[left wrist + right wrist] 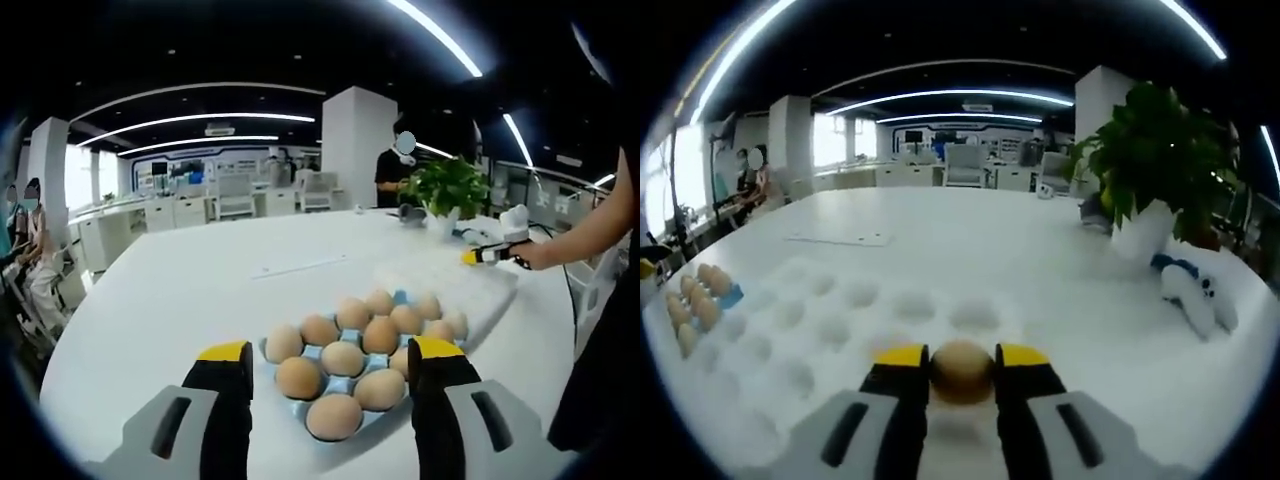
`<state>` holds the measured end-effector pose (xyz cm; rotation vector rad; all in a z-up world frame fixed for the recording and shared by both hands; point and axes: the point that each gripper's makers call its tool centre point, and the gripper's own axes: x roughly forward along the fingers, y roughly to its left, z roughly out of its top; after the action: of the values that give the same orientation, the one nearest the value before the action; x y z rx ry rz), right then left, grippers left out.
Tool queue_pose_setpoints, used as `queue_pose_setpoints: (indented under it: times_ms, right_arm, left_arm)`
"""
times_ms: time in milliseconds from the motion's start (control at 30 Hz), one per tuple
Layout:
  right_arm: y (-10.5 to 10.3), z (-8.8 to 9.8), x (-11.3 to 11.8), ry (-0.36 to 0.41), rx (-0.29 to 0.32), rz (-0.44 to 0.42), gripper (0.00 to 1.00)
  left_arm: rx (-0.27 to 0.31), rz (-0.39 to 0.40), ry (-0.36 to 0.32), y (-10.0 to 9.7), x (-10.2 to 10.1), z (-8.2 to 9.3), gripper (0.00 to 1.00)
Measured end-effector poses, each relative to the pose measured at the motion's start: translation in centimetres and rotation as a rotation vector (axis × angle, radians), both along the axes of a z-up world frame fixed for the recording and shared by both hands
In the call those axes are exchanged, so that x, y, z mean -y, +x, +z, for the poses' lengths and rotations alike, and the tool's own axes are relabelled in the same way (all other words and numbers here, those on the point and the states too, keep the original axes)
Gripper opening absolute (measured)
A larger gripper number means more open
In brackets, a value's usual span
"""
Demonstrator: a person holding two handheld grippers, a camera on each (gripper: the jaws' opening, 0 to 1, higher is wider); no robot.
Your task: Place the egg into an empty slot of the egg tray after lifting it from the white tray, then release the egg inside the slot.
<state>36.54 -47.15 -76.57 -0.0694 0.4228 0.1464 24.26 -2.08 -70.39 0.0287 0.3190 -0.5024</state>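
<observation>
In the right gripper view, a brown egg (961, 371) sits between the yellow-tipped jaws of my right gripper (961, 358), which is shut on it just above the white tray (830, 310) with its round dimples. The blue egg tray (732, 296) with several eggs lies at the far left of that view. In the left gripper view, my left gripper (336, 360) stands open over the near end of the blue egg tray (268, 348), which holds several brown eggs (343, 357). The white tray (470, 285) lies behind it, and the right gripper (484, 256) hovers over its far end, held by a hand.
A potted green plant (1155, 160) in a white pot stands at the right, with a white plush toy (1195, 292) near it. A flat paper strip (838, 239) lies on the white table (200, 290). People stand at the far side.
</observation>
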Motion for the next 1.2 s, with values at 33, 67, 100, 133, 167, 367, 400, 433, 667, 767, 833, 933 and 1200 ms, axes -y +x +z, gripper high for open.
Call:
queue_pose_setpoints:
  times_ms: [33,67,100,133,167,367,400,433,667,767,833,933,1200]
  right_arm:
    - [0.0,0.2,-0.1,-0.002,0.005,-0.005,0.25]
    - [-0.1,0.8,0.0,-0.007,0.02,-0.011,0.25]
    - [0.0,1.1,-0.1,-0.009,0.031,-0.01,0.25]
    - [0.1,2.1,-0.4,0.011,0.06,-0.002,0.25]
    - [0.1,2.8,-0.8,0.036,0.069,0.001,0.25]
    - [0.3,5.2,-4.1,0.063,0.112,0.067,0.25]
    - [0.3,5.3,-4.8,0.073,0.112,0.081,0.25]
    - [0.3,5.4,-5.8,0.072,0.116,0.106,0.25]
    - [0.6,6.2,-11.2,0.125,0.138,0.224,0.25]
    - [0.7,6.2,-12.9,0.132,0.139,0.261,0.25]
    - [0.7,6.2,-13.9,0.145,0.139,0.279,0.25]
    - [0.4,5.8,-16.3,0.153,0.126,0.343,0.25]
    - [-0.3,5.0,-21.2,0.173,0.102,0.47,0.25]
  left_arm:
    - [0.001,0.001,0.0,0.0,0.0,0.0,0.63]
    - [0.001,0.003,0.0,0.0,-0.1,0.1,0.63]
    - [0.004,0.006,0.0,0.1,-0.2,0.1,0.63]
    - [0.006,0.009,-0.001,0.1,-0.3,0.1,0.63]
    - [0.005,0.012,0.0,0.1,-0.4,0.1,0.64]
    - [0.006,0.008,0.005,0.2,-0.4,0.0,0.64]
    - [0.006,0.006,0.005,0.2,-0.3,0.0,0.64]
    - [0.004,0.004,0.005,0.2,-0.3,0.0,0.64]
    - [0.002,0.002,0.001,0.1,-0.2,-0.1,0.64]
    - [0.001,0.005,0.003,0.0,-0.3,-0.1,0.64]
    - [0.003,0.007,0.002,0.0,-0.3,-0.1,0.64]
    - [0.001,0.007,0.003,0.0,-0.3,-0.1,0.64]
    - [-0.003,0.007,0.002,-0.2,-0.3,-0.2,0.64]
